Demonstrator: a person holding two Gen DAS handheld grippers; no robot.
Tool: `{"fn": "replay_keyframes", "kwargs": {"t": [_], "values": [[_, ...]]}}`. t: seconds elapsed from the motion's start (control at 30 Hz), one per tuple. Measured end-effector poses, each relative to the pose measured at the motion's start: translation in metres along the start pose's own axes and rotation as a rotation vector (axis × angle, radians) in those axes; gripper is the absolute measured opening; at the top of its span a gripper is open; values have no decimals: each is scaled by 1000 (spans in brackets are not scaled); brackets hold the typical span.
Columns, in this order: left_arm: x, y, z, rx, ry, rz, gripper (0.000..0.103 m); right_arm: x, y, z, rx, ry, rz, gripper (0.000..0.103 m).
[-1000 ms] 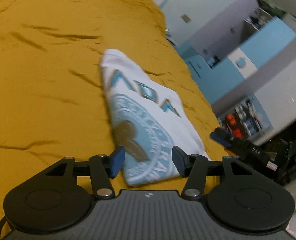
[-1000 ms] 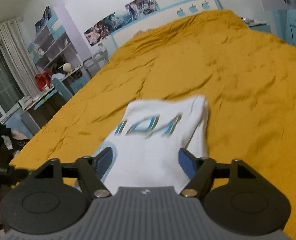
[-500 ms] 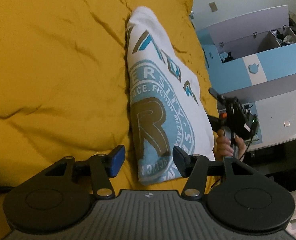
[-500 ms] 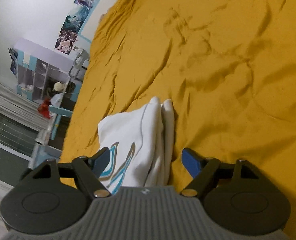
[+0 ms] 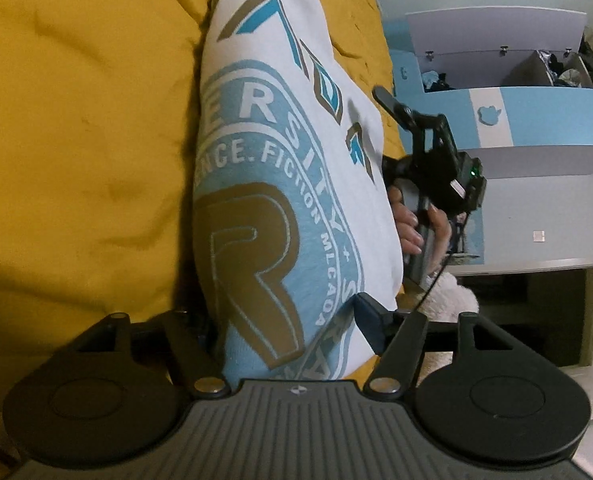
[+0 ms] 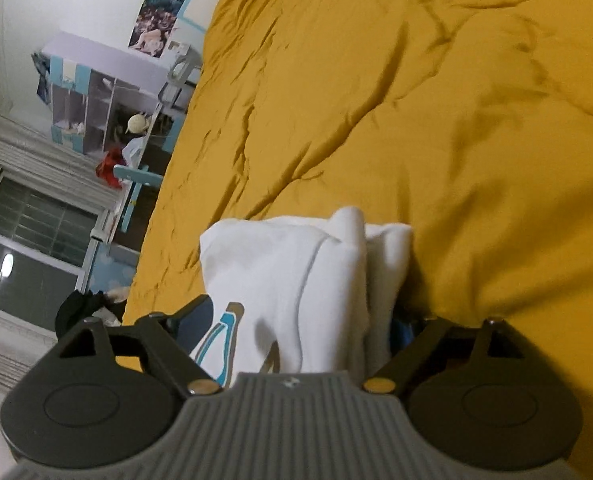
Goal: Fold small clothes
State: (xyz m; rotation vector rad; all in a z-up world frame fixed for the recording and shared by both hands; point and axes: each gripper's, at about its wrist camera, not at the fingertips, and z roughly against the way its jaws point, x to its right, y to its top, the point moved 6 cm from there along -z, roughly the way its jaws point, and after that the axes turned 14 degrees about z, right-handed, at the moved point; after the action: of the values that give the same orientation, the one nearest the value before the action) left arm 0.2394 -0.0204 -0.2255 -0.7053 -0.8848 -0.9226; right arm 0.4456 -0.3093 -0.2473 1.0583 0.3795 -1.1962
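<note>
Folded white shirt [image 5: 280, 184] lay on the yellow bed [image 5: 76, 140]. Left gripper [image 5: 284, 316] and right gripper [image 6: 296, 320] each straddled an end, jaws apart and just been opening, cloth between, not clamped. Risk: closing on the top layer only would pull the fold open when lifted.

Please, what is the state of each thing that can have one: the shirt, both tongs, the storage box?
white shirt: folded, lying on the yellow bedspread.
left tongs: open, astride the shirt's near end.
right tongs: open, astride the shirt's edge, just opened wider.
blue storage box: lid raised.
</note>
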Motion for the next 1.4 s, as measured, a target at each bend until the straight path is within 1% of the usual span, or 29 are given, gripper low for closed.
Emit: {"fn": "replay_keyframes", "kwargs": {"t": [0.03, 0.07, 0.1, 0.13, 0.17, 0.2, 0.23, 0.33, 0.4, 0.47, 0.53, 0.63, 0.7, 0.8, 0.87, 0.93, 1.0, 1.07, 1.13, 1.2, 1.27, 1.37, 1.4], "values": [[-2, 1, 0, 6, -11, 14, 74, 0, 0, -1, 5, 4, -2, 83], [-3, 0, 1, 7, -17, 20, 73, 0, 0, -2, 10, 5, 2, 79], [-4, -1, 3, 9, -14, 14, 65, -1, -1, -3, 6, -6, 20, 75], [-5, -2, 4, 19, -7, 10, 61, -2, -2, -3, 2, -27, 37, 62], [-4, -4, 5, 23, -3, -3, 52, -1, -3, -3, -6, -60, 46, 45], [-3, -5, 7, 29, 7, -18, 41, 2, -5, -3, -15, -81, 40, 39], [-3, -6, 8, 40, 18, -19, 39, 4, -5, -3, -23, -97, 17, 36], [-3, -6, 8, 51, 11, 1, 38, 2, -4, 0, -33, -122, 0, 33], [-2, -6, 11, 55, 1, 10, 34, -10, 1, 1, -30, -145, 9, 31], [2, -7, 19, 65, -26, 1, 32, -29, 6, 9, -8, -149, 46, 30], [13, -8, 28, 81, -53, -30, 30, -55, 13, 17, 11, -144, 90, 28], [26, -6, 50, 107, -92, -79, 29, -98, 21, 22, 22, -168, 178, 27], [31, -5, 71, 140, -115, -111, 29, -134, 28, 19, 25, -156, 244, 27], [32, -3, 112, 203, -140, -132, 29, -186, 39, 2, 25, -120, 321, 27], [31, -3, 146, 262, -146, -148, 29, -218, 45, -16, 27, -85, 363, 27], [27, -3, 186, 331, -148, -167, 29, -250, 51, -43, 26, -33, 393, 27], [20, 0, 223, 398, -141, -179, 30, -280, 58, -78, 25, 11, 422, 27], [6, 5, 252, 461, -122, -166, 30, -301, 62, -116, 10, 57, 427, 27], [-12, 11, 270, 507, -92, -141, 30, -315, 62, -157, -9, 88, 431, 27], [-35, 19, 278, 532, -67, -96, 29, -322, 59, -200, -36, 94, 424, 27], [-64, 26, 276, 533, -47, -31, 29, -320, 49, -244, -77, 84, 410, 27], [-110, 32, 268, 506, 3, 65, 29, -304, 29, -305, -152, 16, 379, 27], [-125, 33, 263, 493, 17, 87, 25, -294, 19, -324, -179, -25, 380, 27]]}}
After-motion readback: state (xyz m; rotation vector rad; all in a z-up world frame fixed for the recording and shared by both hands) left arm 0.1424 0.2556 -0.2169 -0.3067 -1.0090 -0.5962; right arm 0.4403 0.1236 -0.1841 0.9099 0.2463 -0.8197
